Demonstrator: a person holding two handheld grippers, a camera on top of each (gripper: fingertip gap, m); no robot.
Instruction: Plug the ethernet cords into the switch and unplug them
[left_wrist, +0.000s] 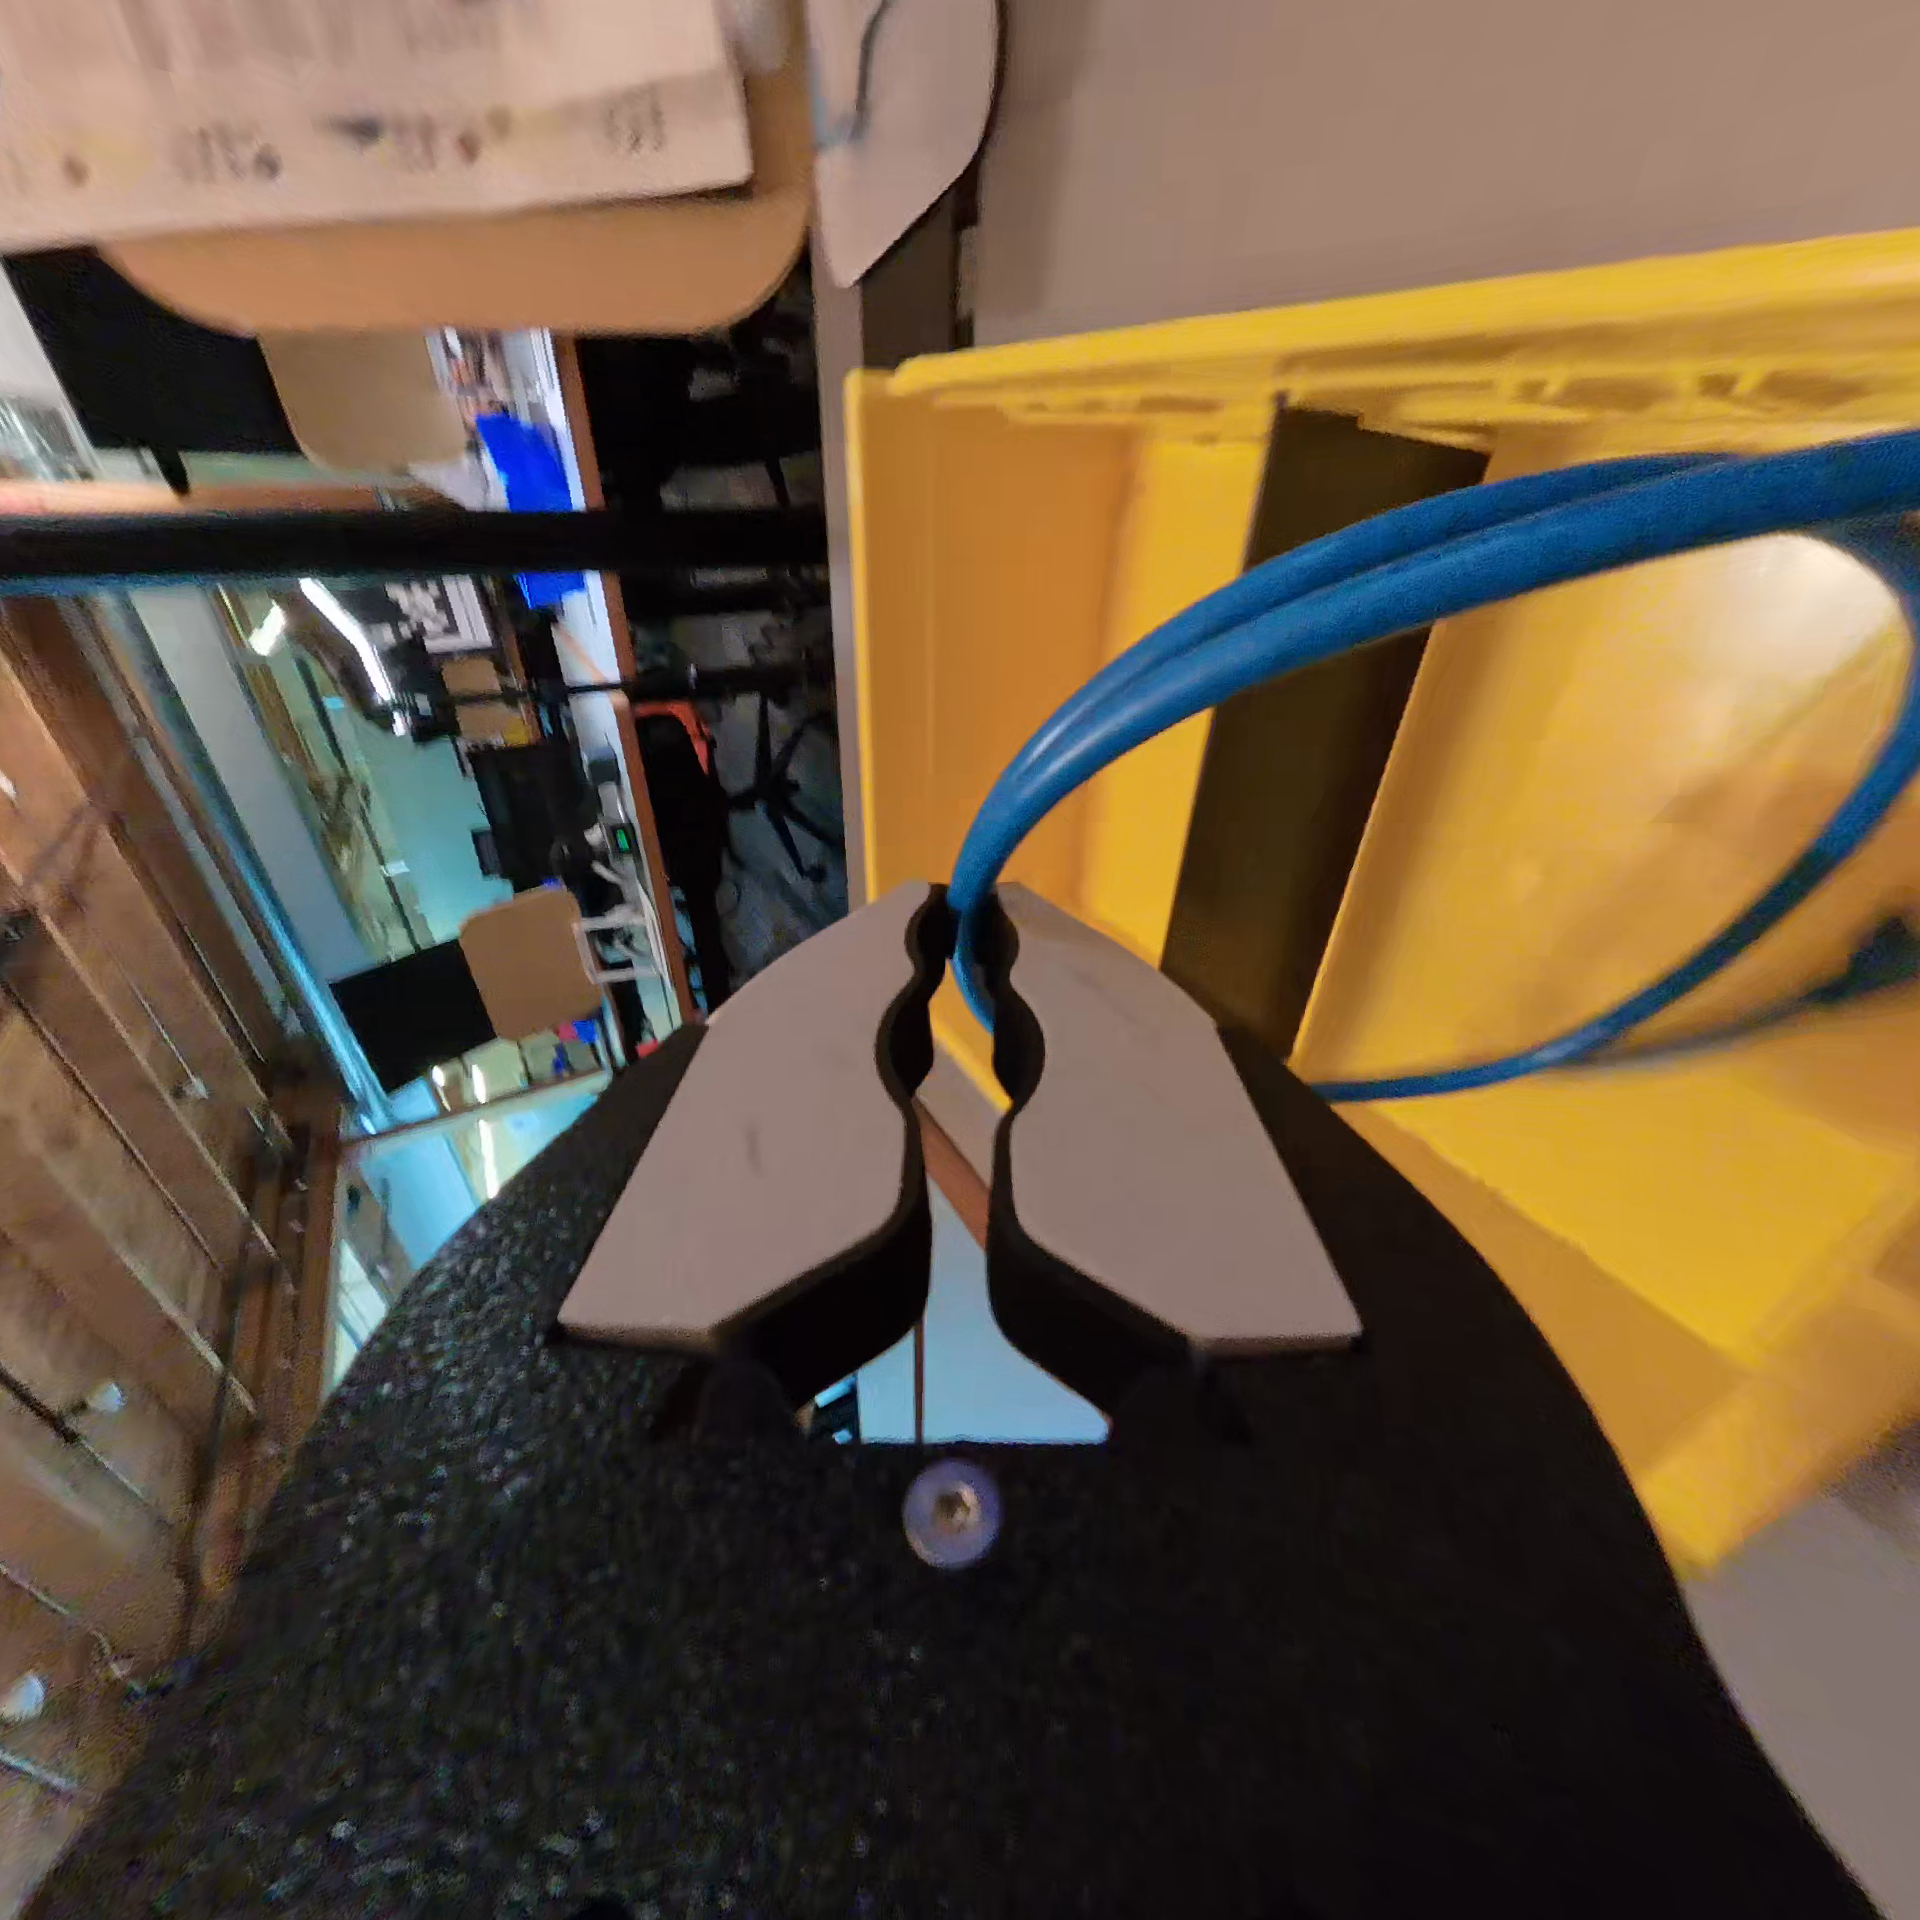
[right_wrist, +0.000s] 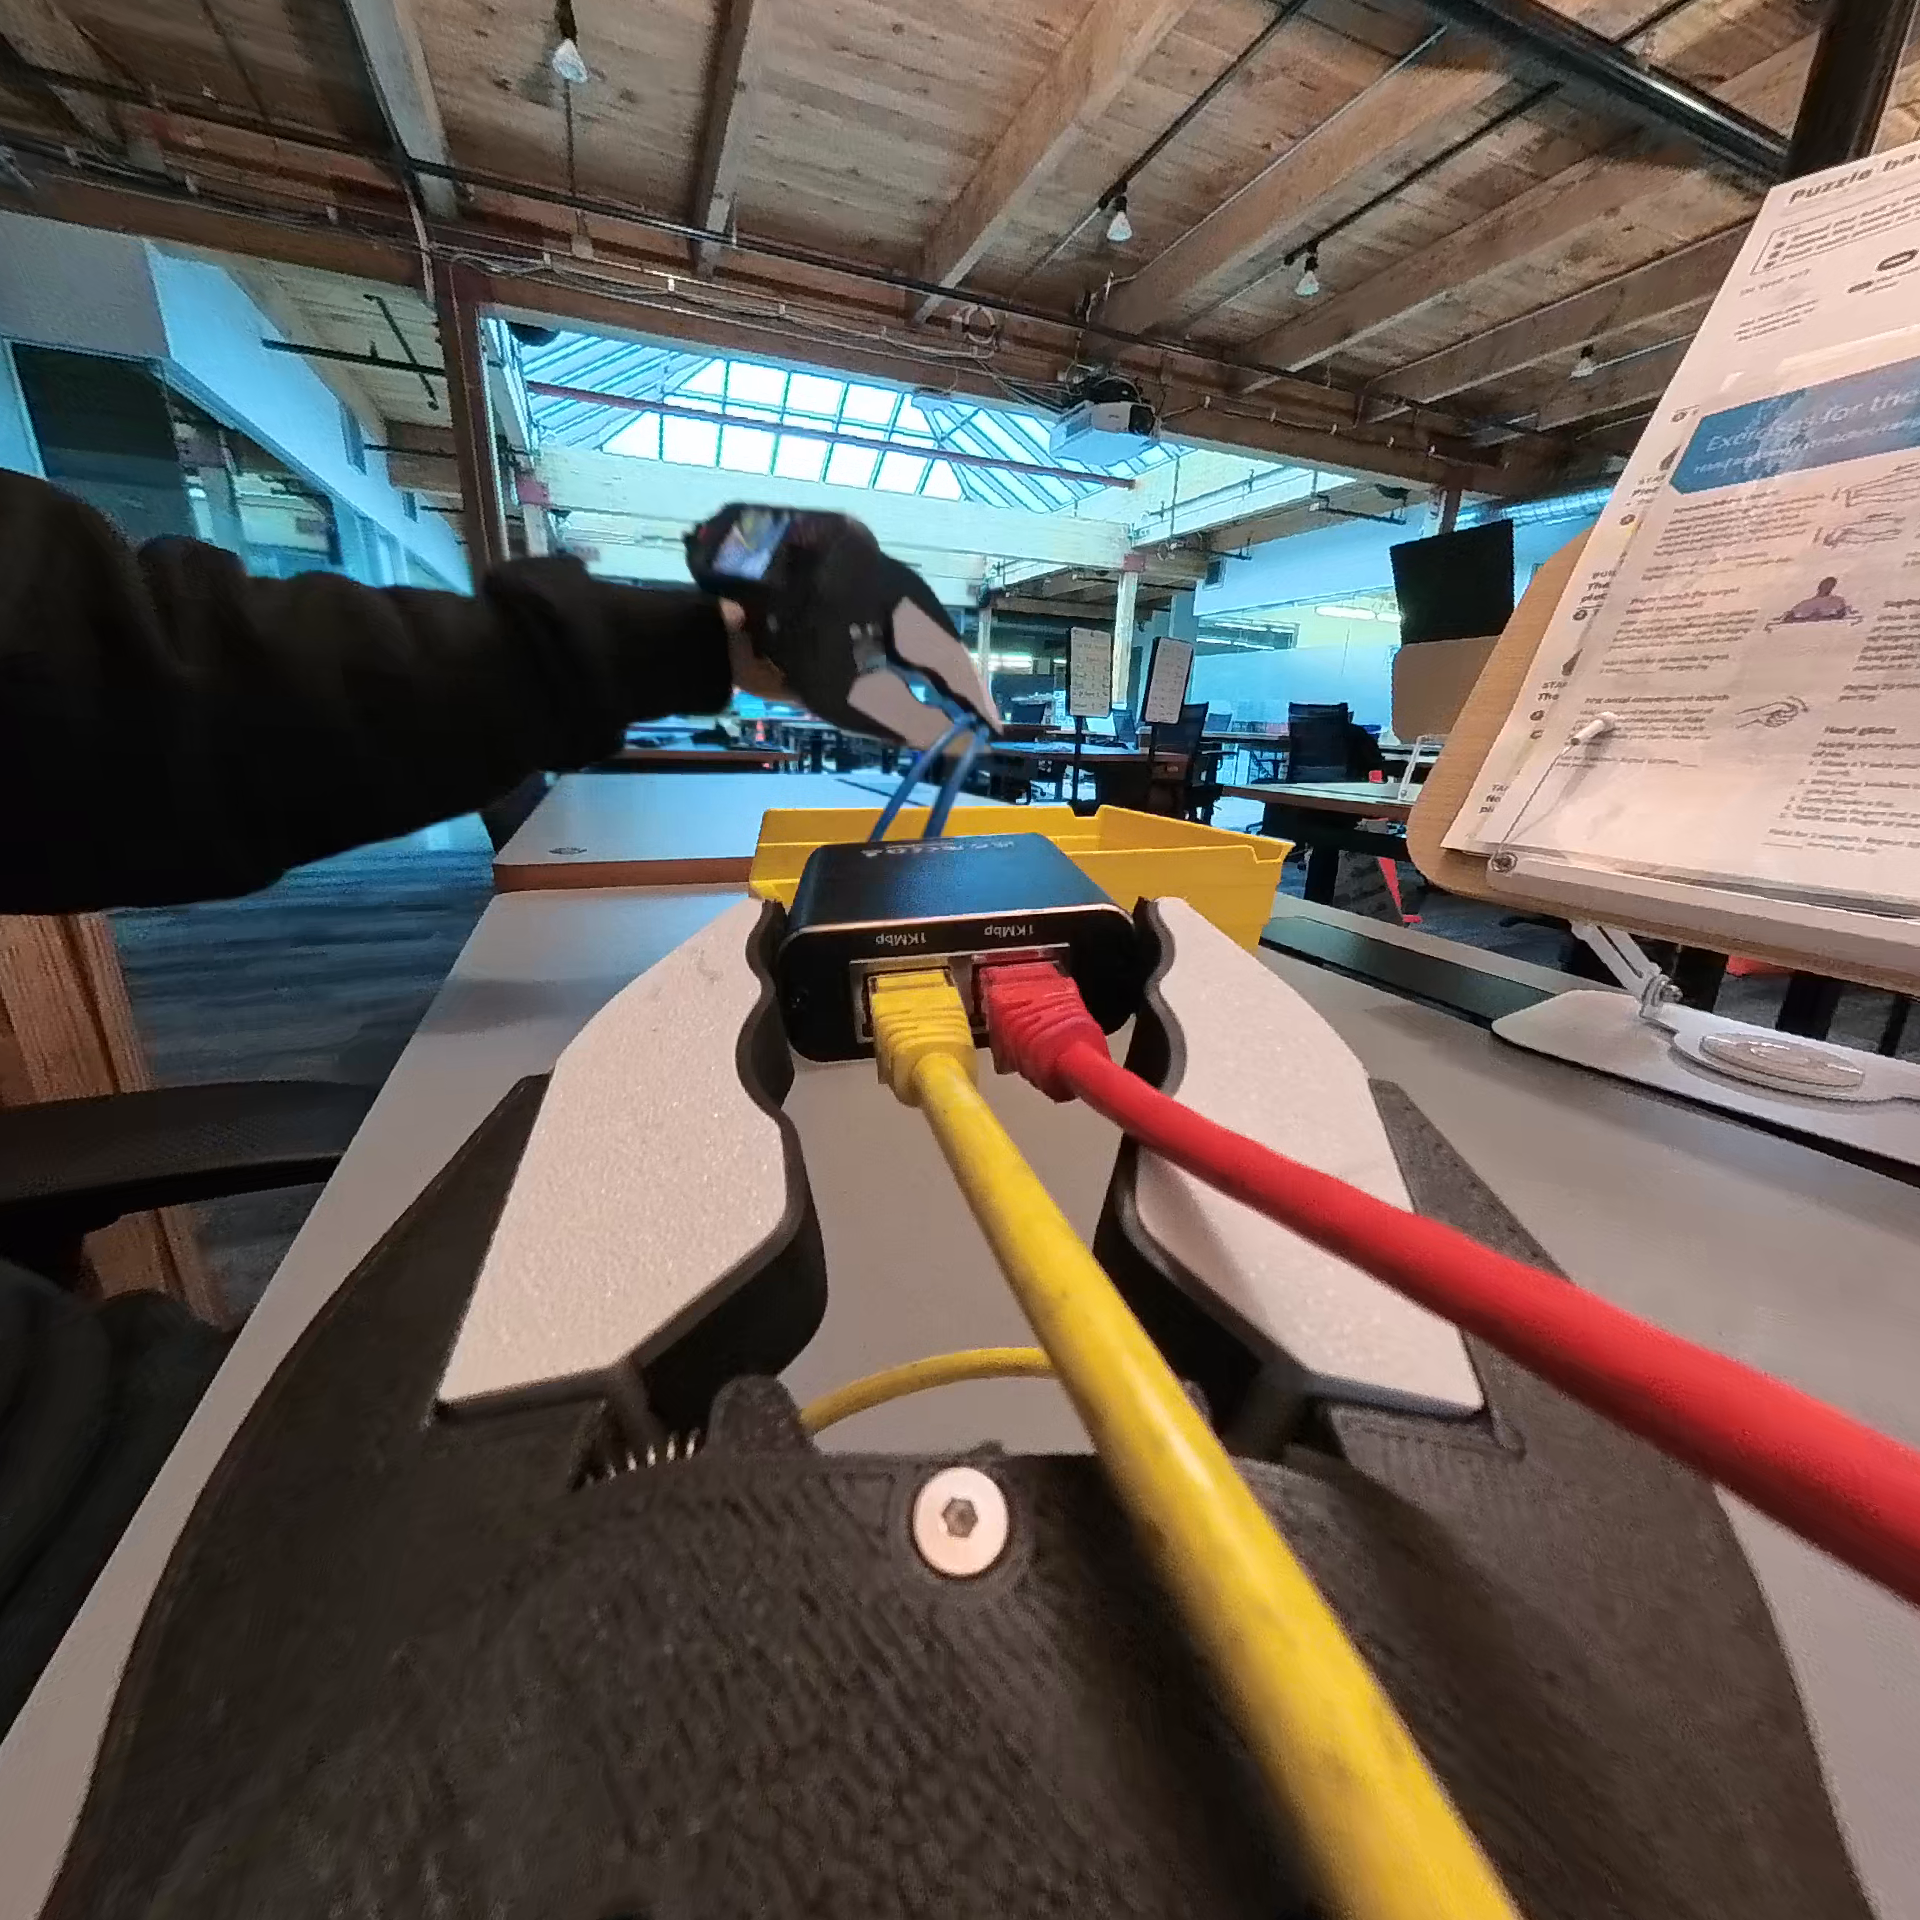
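My right gripper is shut on the small black switch and holds it on the grey table. A yellow cord and a red cord are plugged into its two near ports. My left gripper is shut on a blue cord, which loops to the right over the yellow bin. In the right wrist view the left gripper is raised behind the switch, and the blue cord hangs down from it behind the switch. The blue cord's plug is hidden.
A yellow bin stands just behind the switch. A slanted stand with printed sheets is at the right on a white base. A person's black sleeve reaches in from the left. A black chair is at the left.
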